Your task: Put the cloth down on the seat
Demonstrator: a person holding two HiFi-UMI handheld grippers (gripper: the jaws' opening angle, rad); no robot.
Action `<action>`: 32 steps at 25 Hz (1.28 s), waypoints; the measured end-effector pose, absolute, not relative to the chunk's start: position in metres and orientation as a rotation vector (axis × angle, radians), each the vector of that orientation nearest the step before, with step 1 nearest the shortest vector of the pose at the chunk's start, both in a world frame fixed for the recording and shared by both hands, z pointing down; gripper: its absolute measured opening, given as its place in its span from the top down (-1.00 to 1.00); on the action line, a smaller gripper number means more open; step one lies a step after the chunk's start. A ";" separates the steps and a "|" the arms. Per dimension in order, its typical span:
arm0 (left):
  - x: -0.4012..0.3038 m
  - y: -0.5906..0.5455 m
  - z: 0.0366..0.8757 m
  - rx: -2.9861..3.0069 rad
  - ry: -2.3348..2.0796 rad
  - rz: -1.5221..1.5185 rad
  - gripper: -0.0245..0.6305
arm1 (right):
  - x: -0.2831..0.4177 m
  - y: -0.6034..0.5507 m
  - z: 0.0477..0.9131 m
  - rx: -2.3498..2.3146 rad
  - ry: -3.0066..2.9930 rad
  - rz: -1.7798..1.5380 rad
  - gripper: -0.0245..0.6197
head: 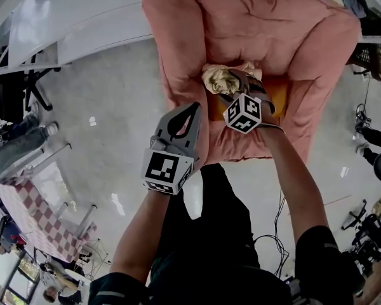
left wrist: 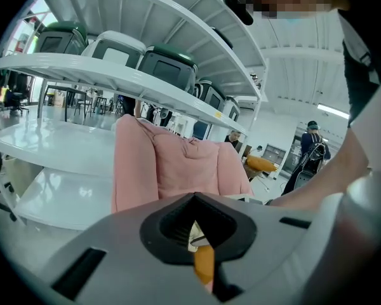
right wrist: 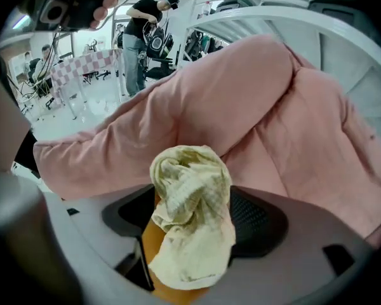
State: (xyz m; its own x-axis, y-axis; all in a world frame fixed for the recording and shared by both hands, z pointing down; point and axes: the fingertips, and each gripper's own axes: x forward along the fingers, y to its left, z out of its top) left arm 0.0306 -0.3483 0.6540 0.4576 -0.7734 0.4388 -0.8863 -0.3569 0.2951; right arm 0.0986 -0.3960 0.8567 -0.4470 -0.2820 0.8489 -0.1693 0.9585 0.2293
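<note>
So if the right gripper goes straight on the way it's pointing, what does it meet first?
The right gripper first meets the cloth bunched between its open jaws, then probably the orange cushion on the pink chair just beyond; depth there is unclear.

Bright, flat overhead light, barely any shadows. Glare spots on the glossy floor; white shelves nearly blown out. Heavy fisheye bend and black corners in both gripper views. Cloth sharp, nearest foreground soft, far background blurry.
</note>
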 end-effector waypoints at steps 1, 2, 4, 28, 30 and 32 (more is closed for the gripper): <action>0.028 -0.346 0.649 2.230 -1.379 0.308 0.91 | 0.097 -0.394 0.848 0.338 -2.051 -0.134 -0.13; 0.027 -0.344 0.644 2.239 -1.374 0.310 0.91 | 0.097 -0.391 0.838 0.361 -2.059 -0.135 -0.13; 0.025 -0.338 0.632 2.258 -1.362 0.311 0.91 | 0.097 -0.385 0.815 0.418 -2.077 -0.138 -0.13; -0.013 -0.242 0.452 2.361 -1.336 0.245 0.91 | 0.114 -0.263 0.486 1.293 -2.383 0.233 0.88; -0.016 -0.233 0.433 2.379 -1.335 0.226 0.91 | 0.115 -0.252 0.460 1.334 -2.405 0.230 0.89; -0.018 -0.224 0.413 2.398 -1.334 0.208 0.91 | 0.116 -0.241 0.436 1.368 -2.429 0.230 0.89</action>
